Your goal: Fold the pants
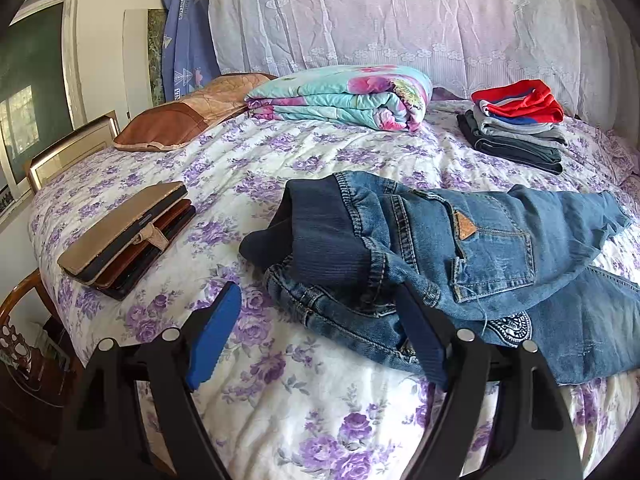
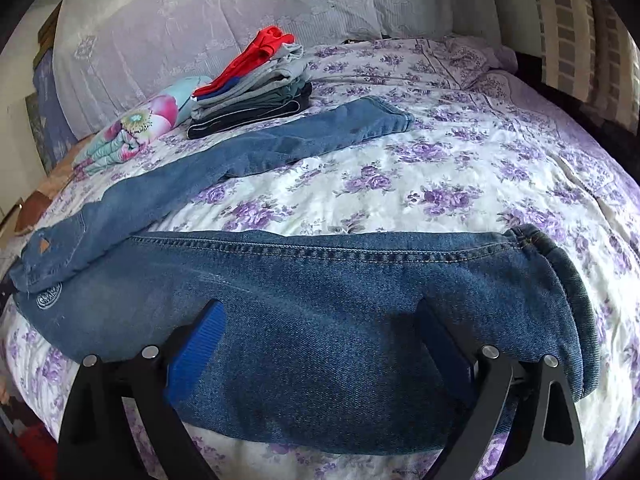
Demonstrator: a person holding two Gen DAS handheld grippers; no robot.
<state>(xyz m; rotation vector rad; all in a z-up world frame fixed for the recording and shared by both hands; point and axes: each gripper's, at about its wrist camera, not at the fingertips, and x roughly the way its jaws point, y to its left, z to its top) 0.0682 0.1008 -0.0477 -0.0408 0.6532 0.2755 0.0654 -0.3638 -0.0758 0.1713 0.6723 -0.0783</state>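
A pair of blue jeans (image 1: pixel 472 240) lies on the purple-flowered bedspread (image 1: pixel 280 392). The waist, with a dark ribbed band, is bunched at the left; a back pocket with a tan patch faces up. In the right wrist view the two legs spread apart: the near leg (image 2: pixel 320 320) lies across the front, the far leg (image 2: pixel 280 144) runs toward the clothes pile. My left gripper (image 1: pixel 316 332) is open at the waist end, its right finger over the denim. My right gripper (image 2: pixel 320 344) is open over the near leg, holding nothing.
A pile of folded clothes (image 1: pixel 516 128) with a red top sits at the back, also in the right wrist view (image 2: pixel 256 88). A folded floral quilt (image 1: pixel 340 98) and a brown pillow (image 1: pixel 176 124) lie behind. Cased tablets (image 1: pixel 128 236) are stacked at left. A chair (image 1: pixel 24 320) stands beside the bed.
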